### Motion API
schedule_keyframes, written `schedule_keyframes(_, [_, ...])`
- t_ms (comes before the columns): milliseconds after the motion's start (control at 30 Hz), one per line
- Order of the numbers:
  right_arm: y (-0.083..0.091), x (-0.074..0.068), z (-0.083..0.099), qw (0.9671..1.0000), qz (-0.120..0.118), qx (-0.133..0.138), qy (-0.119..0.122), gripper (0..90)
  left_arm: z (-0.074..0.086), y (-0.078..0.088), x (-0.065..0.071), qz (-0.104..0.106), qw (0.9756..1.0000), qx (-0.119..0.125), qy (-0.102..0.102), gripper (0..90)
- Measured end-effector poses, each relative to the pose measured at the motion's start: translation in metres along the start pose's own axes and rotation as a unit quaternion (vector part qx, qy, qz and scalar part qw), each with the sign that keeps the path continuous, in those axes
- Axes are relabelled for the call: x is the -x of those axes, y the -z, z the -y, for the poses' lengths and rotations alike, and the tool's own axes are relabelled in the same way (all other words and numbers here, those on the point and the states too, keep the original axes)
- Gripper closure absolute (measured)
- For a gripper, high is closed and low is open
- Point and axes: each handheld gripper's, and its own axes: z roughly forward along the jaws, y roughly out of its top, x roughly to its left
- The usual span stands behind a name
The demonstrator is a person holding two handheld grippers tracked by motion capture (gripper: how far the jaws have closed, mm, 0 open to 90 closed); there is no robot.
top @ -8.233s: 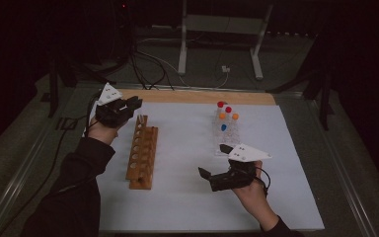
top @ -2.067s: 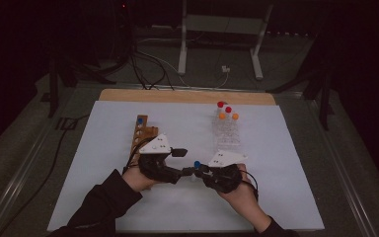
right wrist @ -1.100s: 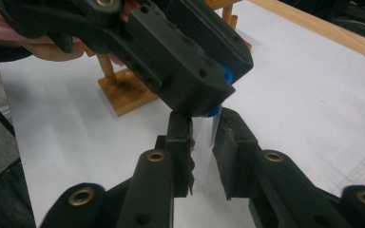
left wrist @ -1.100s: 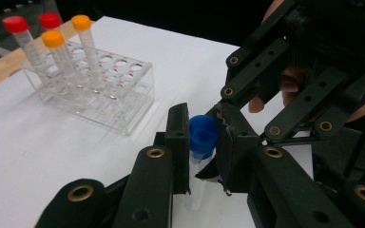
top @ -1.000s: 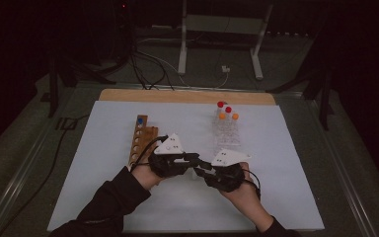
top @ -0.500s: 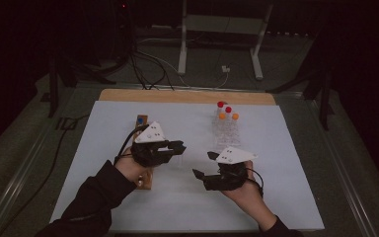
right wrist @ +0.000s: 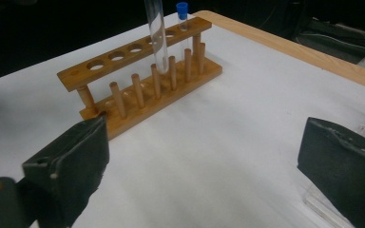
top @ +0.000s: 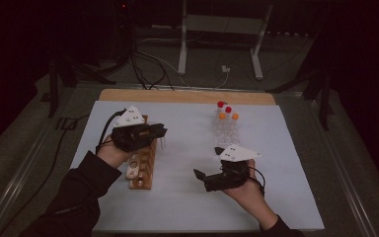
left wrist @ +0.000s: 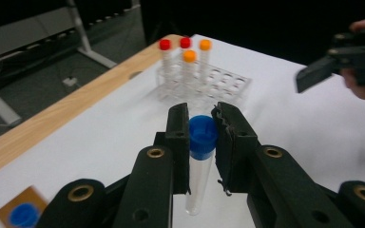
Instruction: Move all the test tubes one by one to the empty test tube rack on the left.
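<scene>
Left hand-held gripper [top: 162,132]: I am seeing it held above the far end of the wooden rack [top: 141,163], jaws pointing right across the counter [top: 286,148]; the sleeve is coming in from the bottom left.
Left jaws: they are clamping a tube [left wrist: 200,164] just under its blue cap [left wrist: 203,136], with the clear body hanging down between them.
Right hand-held gripper [top: 199,174]: I am seeing it low over the white mat at centre right, jaws pointing left toward the rack and standing wide apart with nothing between them.
Tube position: from the right gripper view the tube [right wrist: 156,33] is hanging upright over the rack [right wrist: 142,76], its lower end near the row of holes; I cannot tell which hole it is lining up with.
Hidden or cut off: the tube's top is running out of the right gripper view, and in the high view the left hand is covering the rack's far end.
Other things: a second blue-capped tube [right wrist: 182,21] is standing in the rack's end hole; a clear plastic rack [top: 225,131] is holding red- and orange-capped tubes [top: 227,113] beyond the right hand, well apart from the wooden one.
Surroundings: cables [top: 148,64] and a metal stand [top: 217,34] are lying on the floor past the counter.
</scene>
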Motion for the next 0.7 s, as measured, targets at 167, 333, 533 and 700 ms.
schedule_keyframes(167, [0.001, 0.001, 0.0, 1.0, -0.008, 0.004, -0.001, 0.0, 0.001, 0.007, -0.013, -0.025, 0.9997, 0.0, 0.005, 77.8])
schedule_keyframes(333, [0.003, 0.003, 0.0, 0.9998, -0.016, 0.012, -0.006, 0.0, 0.004, 0.013, -0.027, -0.051, 0.9986, 0.003, 0.014, 77.8])
schedule_keyframes(533, [0.004, 0.004, 0.0, 0.9997, -0.016, 0.015, -0.005, 0.0, 0.006, 0.02, -0.046, -0.083, 0.9963, 0.004, 0.024, 77.8])
schedule_keyframes(700, [0.004, 0.004, 0.001, 0.9997, -0.018, 0.016, -0.004, 0.0, 0.008, 0.02, -0.056, -0.113, 0.9933, 0.004, 0.023, 77.8])
